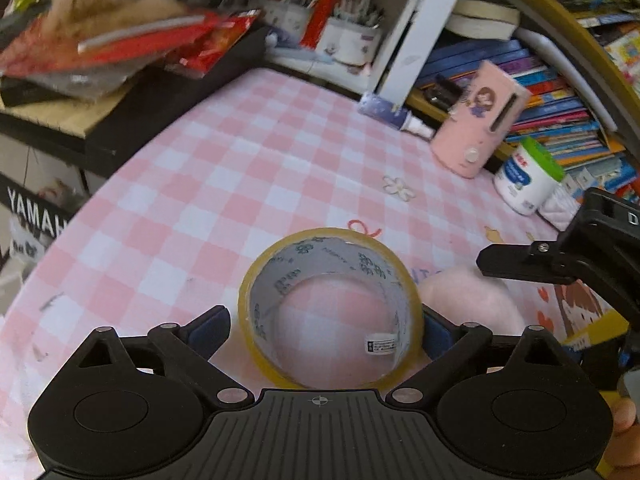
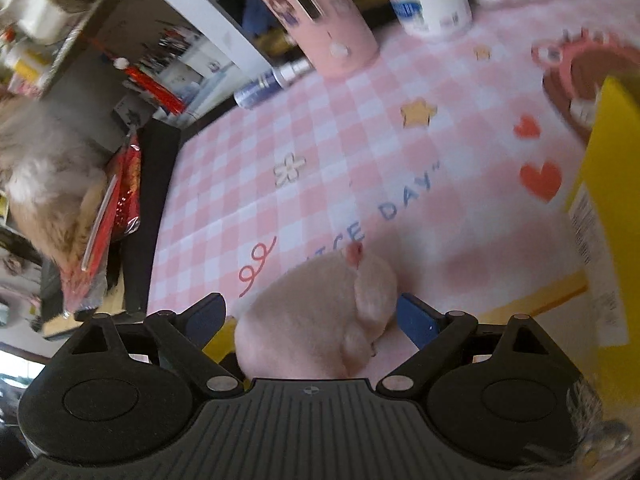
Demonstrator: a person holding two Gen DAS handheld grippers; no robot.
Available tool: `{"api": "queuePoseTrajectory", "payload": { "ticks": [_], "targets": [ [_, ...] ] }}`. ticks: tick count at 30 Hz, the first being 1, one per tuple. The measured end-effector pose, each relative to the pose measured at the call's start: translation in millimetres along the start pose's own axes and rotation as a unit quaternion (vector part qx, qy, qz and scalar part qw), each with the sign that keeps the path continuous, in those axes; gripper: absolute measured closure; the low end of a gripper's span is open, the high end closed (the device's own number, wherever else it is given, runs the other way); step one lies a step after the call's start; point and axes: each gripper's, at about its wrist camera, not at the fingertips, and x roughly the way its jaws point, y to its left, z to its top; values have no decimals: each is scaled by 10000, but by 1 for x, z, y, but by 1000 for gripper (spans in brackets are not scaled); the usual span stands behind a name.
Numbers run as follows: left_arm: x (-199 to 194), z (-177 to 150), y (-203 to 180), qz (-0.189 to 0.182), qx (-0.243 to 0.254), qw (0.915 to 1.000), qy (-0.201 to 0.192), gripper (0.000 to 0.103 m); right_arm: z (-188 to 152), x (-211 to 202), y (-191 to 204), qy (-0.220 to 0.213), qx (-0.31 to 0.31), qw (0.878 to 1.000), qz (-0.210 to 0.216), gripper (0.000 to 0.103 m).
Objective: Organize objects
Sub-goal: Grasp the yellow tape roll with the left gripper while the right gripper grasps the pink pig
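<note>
- Tape roll point(image 1: 330, 308) sits between the fingers of the left claw point(image 1: 325, 330), lying on its side on the pink checked bench point(image 1: 224, 184). The left finger stands clear of it; the right finger looks close to or touching the rim, and I cannot tell which. So the left claw is spread wide, not yet clamped.
- The roll is a wide ring of yellowish clear tape with a grey printed core and a small white label inside; it looks stiff and easy to pinch across.
- Just beside it, to the right, lies a pink plush toy point(image 2: 320, 320), soft, round and fuzzy, with a small pink ear or nose on top. It will likely give under a squeeze.
- The right claw point(image 2: 312, 320) brackets the toy with its jaws released; the blue pads flank it with no clear squeeze showing.
- A yellow box point(image 2: 608, 208) stands at the far right, near the toy.
- At the back, a pink case point(image 1: 478, 120) and a white jar with a green lid point(image 1: 528, 180) stand by the bookshelf.
- By my judgement, organizing has barely started: both things are on the bench, neither lifted, and gripping, carrying and placing remain.
</note>
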Motion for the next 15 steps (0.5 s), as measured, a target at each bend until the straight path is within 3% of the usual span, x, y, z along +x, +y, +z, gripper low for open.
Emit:
{"api": "queuePoseTrajectory", "payload": {
  "ticks": [7, 12, 15],
  "targets": [
    [8, 2, 1, -49, -51, 10000, 27, 11, 6, 26, -9, 285, 462, 9985, 17, 12],
    [10, -1, -17, 344, 616, 9975, 78, 11, 7, 32, -6, 326, 355, 9988, -54, 12],
    [11, -7, -32, 645, 1343, 9888, 9, 11, 8, 34, -5, 337, 269, 9991, -56, 15]
  ]
}}
